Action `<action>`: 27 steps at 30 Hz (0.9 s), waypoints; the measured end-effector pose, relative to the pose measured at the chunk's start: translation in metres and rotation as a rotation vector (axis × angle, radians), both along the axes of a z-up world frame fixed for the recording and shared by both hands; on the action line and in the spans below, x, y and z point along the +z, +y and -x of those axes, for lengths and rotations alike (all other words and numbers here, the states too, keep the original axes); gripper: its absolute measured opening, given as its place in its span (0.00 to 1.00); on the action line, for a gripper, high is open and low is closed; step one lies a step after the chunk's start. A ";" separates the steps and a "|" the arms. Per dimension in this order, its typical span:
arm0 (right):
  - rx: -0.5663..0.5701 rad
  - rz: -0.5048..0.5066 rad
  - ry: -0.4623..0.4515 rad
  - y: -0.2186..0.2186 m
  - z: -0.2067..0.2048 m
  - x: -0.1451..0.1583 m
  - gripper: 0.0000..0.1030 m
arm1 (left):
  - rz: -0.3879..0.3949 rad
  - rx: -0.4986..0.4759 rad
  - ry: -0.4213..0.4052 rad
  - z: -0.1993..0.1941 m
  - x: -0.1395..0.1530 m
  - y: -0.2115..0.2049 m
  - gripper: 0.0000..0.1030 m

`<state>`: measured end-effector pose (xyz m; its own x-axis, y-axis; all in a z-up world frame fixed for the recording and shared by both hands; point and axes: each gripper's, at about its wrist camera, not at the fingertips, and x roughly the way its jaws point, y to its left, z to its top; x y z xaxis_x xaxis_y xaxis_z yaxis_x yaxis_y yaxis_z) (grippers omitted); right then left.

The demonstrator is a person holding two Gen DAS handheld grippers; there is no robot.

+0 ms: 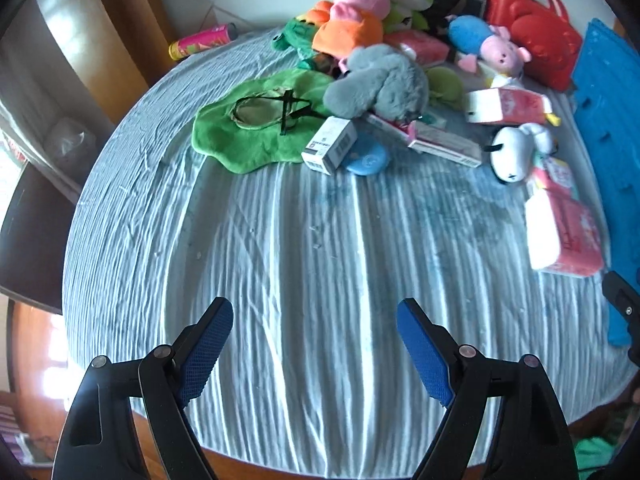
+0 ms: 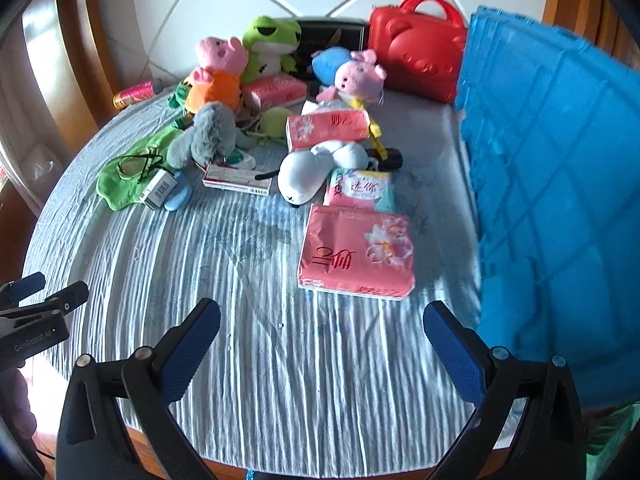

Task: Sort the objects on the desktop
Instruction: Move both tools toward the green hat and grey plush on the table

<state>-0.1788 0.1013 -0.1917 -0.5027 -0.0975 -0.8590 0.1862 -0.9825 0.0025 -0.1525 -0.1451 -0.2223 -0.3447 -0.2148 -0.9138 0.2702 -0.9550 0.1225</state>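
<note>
A heap of things covers the far half of the striped cloth (image 1: 304, 264): a grey plush (image 1: 380, 80), a green leaf-shaped cloth (image 1: 248, 128), a white boxed item (image 1: 330, 144), a white plush (image 2: 316, 170), two pink pig plushes (image 2: 220, 64) (image 2: 358, 74), a green frog plush (image 2: 270, 46) and pink tissue packs (image 2: 354, 254) (image 2: 326, 124). My left gripper (image 1: 314, 310) hangs open over bare cloth near the front edge. My right gripper (image 2: 320, 314) is open too, just short of the nearest tissue pack. Nothing sits between either pair of fingers.
A blue quilted bin (image 2: 560, 184) stands along the right side. A red carry case (image 2: 416, 56) and a dark box (image 2: 332, 46) are at the back. A pink can (image 1: 200, 40) lies at the back left. The wooden table rim (image 2: 224, 460) shows under the cloth.
</note>
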 end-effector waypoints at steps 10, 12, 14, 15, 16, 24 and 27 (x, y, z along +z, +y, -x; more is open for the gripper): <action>0.139 0.040 -0.094 -0.048 0.100 -0.043 1.00 | -0.029 0.174 -0.062 0.041 -0.028 -0.060 0.82; 0.170 0.038 -0.088 -0.065 0.113 -0.040 1.00 | -0.023 0.193 -0.052 0.048 -0.025 -0.071 0.82; 0.190 0.049 -0.083 -0.081 0.125 -0.036 1.00 | -0.004 0.201 -0.038 0.056 -0.020 -0.083 0.82; 0.200 0.054 -0.078 -0.089 0.130 -0.034 1.00 | 0.004 0.205 -0.034 0.061 -0.017 -0.090 0.82; 0.208 0.054 -0.074 -0.097 0.135 -0.032 1.00 | 0.008 0.205 -0.029 0.067 -0.016 -0.097 0.82; 0.195 0.034 -0.047 -0.156 0.183 -0.025 1.00 | 0.017 0.151 -0.012 0.128 -0.019 -0.151 0.82; 0.172 0.024 -0.041 -0.175 0.205 -0.025 1.00 | -0.005 0.119 -0.009 0.154 -0.022 -0.166 0.82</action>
